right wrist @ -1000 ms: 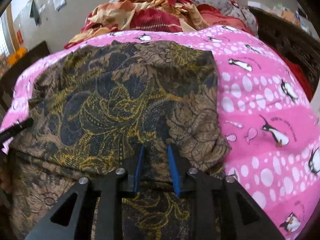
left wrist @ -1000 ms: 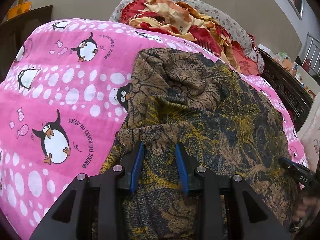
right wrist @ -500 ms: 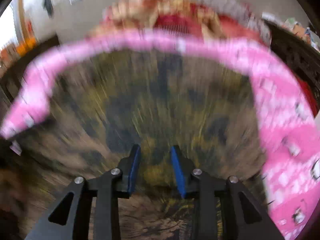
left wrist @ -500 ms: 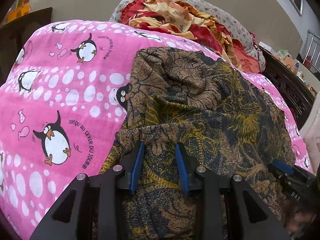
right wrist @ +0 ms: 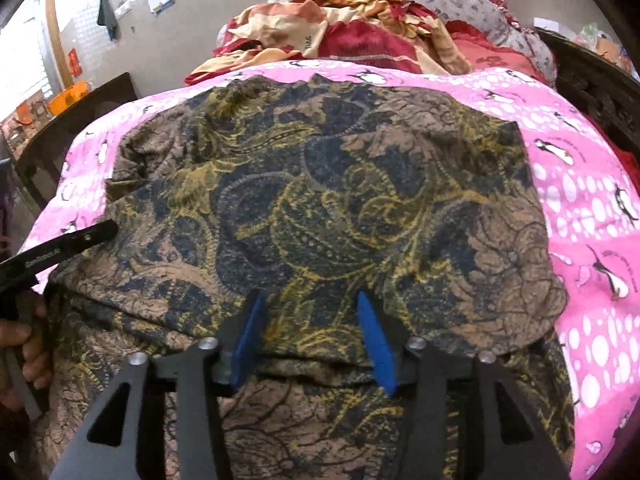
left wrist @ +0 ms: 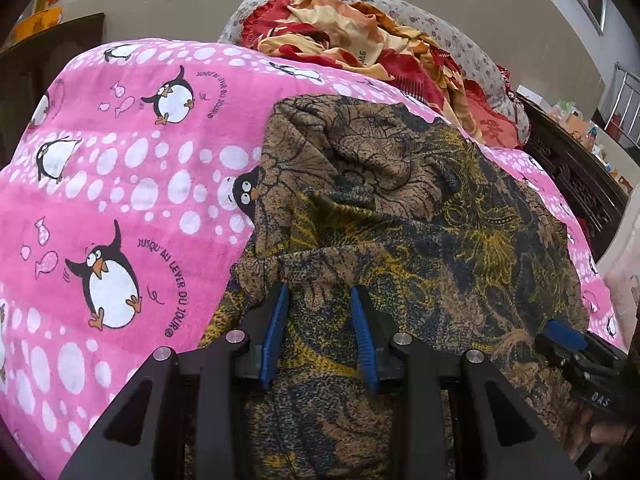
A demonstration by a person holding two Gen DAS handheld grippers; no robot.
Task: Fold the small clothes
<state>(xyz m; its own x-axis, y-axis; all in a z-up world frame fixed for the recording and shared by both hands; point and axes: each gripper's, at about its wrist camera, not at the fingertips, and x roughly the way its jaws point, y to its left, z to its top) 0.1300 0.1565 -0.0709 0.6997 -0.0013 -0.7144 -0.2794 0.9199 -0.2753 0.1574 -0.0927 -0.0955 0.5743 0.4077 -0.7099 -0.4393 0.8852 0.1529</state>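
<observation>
A brown garment (left wrist: 400,208) with a dark blue and yellow pattern lies on a pink penguin blanket (left wrist: 120,160). My left gripper (left wrist: 318,300) is shut on a bunched fold at the garment's near left edge. In the right wrist view the garment (right wrist: 320,200) lies spread out with a folded layer on top. My right gripper (right wrist: 310,304) sits over its near edge. Its jaws are opening, and the pads stand apart from the cloth lying between them. The right gripper's tip (left wrist: 568,340) shows at the lower right of the left wrist view. The left gripper (right wrist: 80,236) enters the right wrist view from the left.
A heap of red and orange bedding (left wrist: 360,36) and a grey flowered pillow lie behind the blanket. A dark carved bed frame (left wrist: 572,168) runs along the right. A hand (right wrist: 28,344) holds the left gripper's grip. Pink blanket (right wrist: 580,184) lies bare right of the garment.
My right gripper has slid left along the garment's near edge and its jaws have widened, letting go of the cloth. The left gripper has kept still and shut.
</observation>
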